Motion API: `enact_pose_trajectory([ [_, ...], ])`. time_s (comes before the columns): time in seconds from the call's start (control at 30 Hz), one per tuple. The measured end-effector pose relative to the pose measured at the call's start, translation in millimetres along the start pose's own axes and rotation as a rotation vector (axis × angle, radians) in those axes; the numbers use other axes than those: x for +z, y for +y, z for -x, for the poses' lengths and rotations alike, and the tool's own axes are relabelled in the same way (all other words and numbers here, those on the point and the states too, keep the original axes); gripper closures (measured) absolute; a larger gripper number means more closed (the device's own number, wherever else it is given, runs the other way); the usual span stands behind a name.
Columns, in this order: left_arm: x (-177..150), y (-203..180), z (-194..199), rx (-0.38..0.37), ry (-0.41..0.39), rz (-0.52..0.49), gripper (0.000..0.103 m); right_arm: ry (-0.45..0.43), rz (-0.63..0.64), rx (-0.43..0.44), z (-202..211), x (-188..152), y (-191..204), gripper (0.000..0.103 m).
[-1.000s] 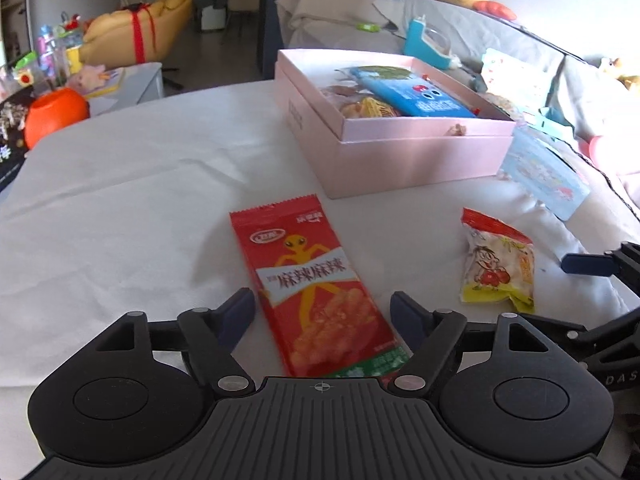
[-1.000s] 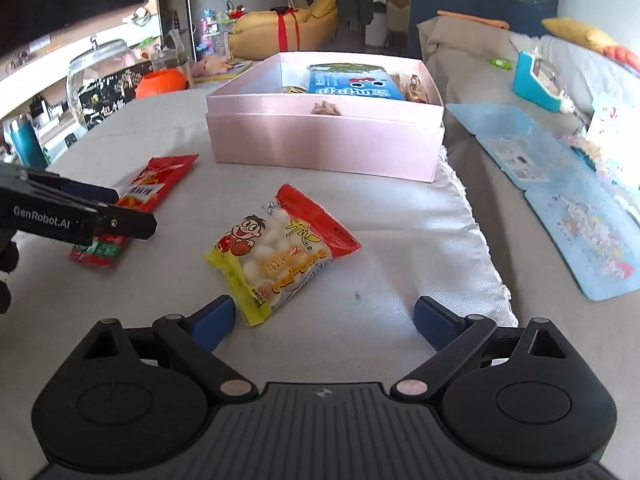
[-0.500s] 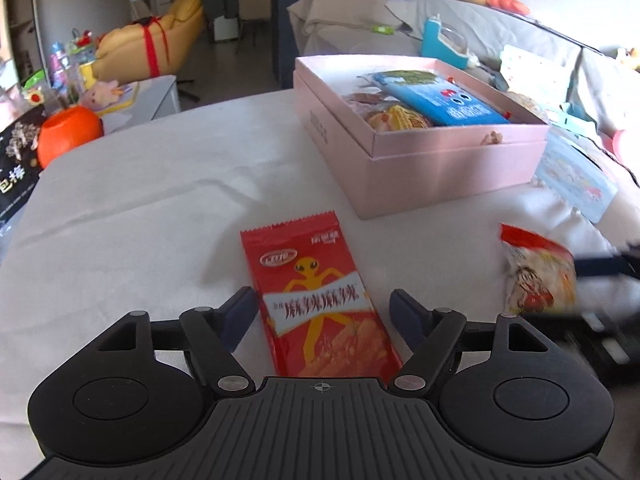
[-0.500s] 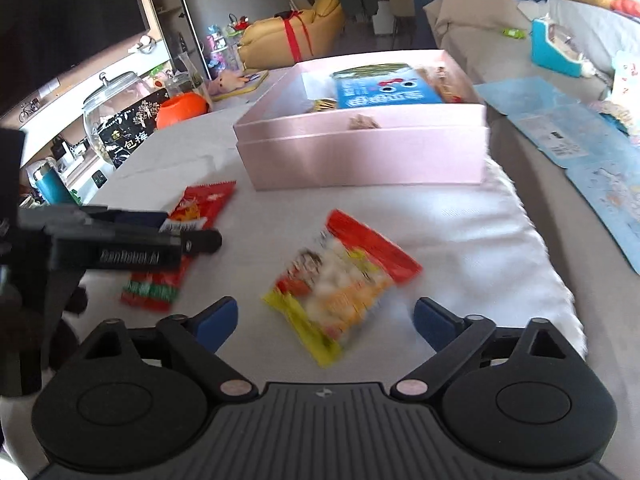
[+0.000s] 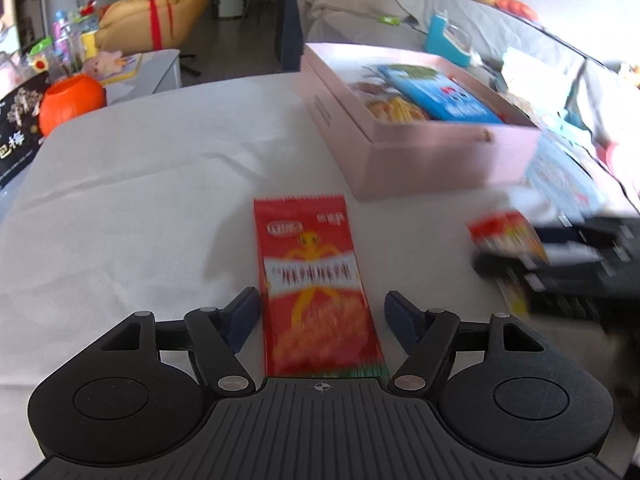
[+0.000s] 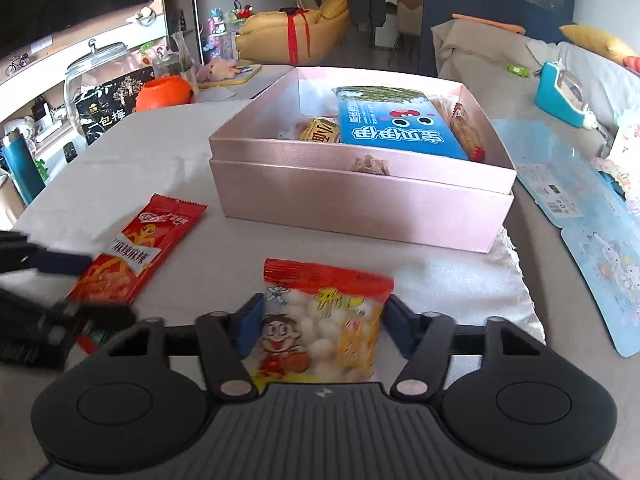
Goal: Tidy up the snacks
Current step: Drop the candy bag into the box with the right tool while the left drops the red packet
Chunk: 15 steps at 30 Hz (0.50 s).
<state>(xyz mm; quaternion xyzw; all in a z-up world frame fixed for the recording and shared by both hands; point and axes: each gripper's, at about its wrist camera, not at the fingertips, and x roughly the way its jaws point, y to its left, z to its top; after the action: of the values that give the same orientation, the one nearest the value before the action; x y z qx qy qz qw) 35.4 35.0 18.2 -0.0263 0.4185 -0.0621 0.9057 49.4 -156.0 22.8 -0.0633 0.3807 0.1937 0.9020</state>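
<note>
Two crinkly foil snack packets lie on the cloth-covered table (image 6: 168, 160) before one rigid pink cardboard box (image 6: 360, 204) holding more snacks. The right gripper (image 6: 322, 320) is closing around the puffed-ball packet (image 6: 320, 320), pads touching its edges. The left gripper (image 5: 320, 316) straddles the flat red spicy-strip packet (image 5: 316, 288), jaws apart.

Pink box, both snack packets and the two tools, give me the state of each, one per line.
Pink box: open, no lid on, snacks inside.
Long red packet: flat on the cloth, sealed, between the open left tool.
Yellow ball-snack packet: sealed, between the closing right tool, pads at its edges.
</note>
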Motion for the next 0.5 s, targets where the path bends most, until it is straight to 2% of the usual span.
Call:
enact_pose_trajectory([
  [0.2,4.4,-10.7,-7.1,0.043,0.013,-0.078,0.029,0.0,-0.007,0.003,23.3,-15.0,-8.9,0.046],
  [0.27,-0.6,-12.4,-1.8,0.041,0.016,-0.081,0.034,-0.015,-0.01,-0.003,32.7,-18.3,-13.4,0.046],
  [0.37,-9.0,-15.7,10.4,0.01,0.028,-0.088,0.046,-0.046,-0.011,-0.023,45.2,-19.2,-18.9,0.046],
  [0.43,-13.4,-17.0,21.3,-0.051,0.038,-0.068,0.05,-0.073,-0.014,-0.031,54.3,-18.7,-22.8,0.046],
  [0.5,-15.5,-22.5,36.2,-0.084,0.008,-0.066,0.052,-0.104,-0.025,-0.031,64.8,-17.5,-28.7,0.046],
])
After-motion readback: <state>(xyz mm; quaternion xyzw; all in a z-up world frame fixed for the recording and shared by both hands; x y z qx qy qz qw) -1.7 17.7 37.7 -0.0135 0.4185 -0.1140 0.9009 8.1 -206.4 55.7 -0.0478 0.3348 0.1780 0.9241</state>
